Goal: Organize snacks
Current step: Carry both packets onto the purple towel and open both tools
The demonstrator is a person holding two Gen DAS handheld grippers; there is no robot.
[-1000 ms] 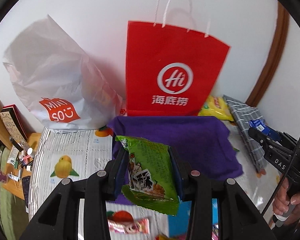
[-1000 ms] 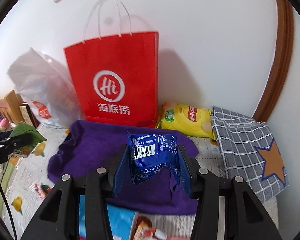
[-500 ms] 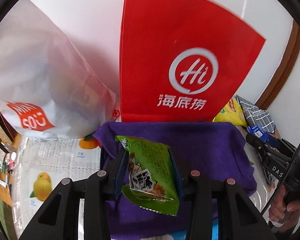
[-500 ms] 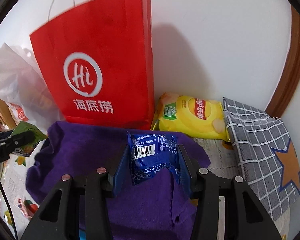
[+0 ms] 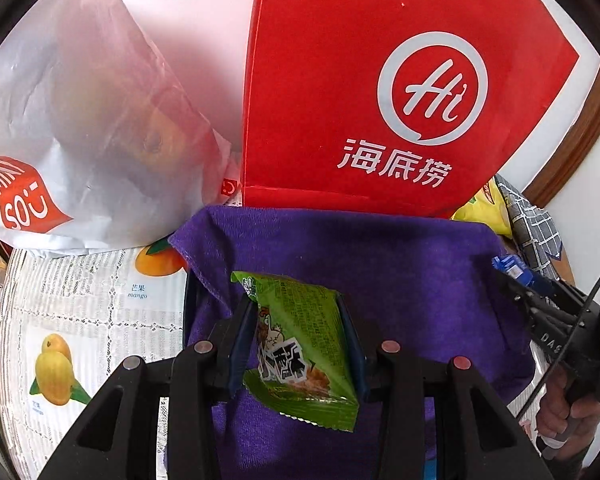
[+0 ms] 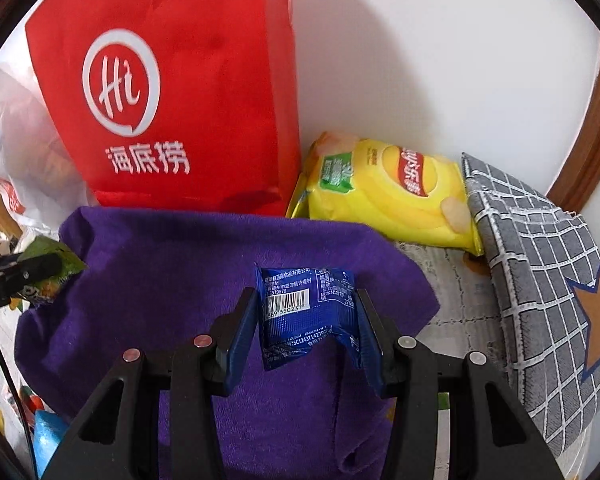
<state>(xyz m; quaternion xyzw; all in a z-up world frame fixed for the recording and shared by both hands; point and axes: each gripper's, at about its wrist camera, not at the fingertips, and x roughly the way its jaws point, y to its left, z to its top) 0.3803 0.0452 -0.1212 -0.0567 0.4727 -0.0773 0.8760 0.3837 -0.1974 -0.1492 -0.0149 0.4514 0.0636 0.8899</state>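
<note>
Currently a green foil snack packet (image 5: 304, 344) is held clamped in the left gripper (image 5: 298, 350) and a blue foil snack packet (image 6: 308, 312) in the right gripper (image 6: 306, 322), both above the purple towel (image 6: 180, 264) near the table's back edge. Lowering and release are judged next.

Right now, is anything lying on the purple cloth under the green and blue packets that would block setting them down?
Nothing visible: the purple cloth shows bare beneath the green packet and the blue packet. What lies directly under the grippers is hidden.
</note>
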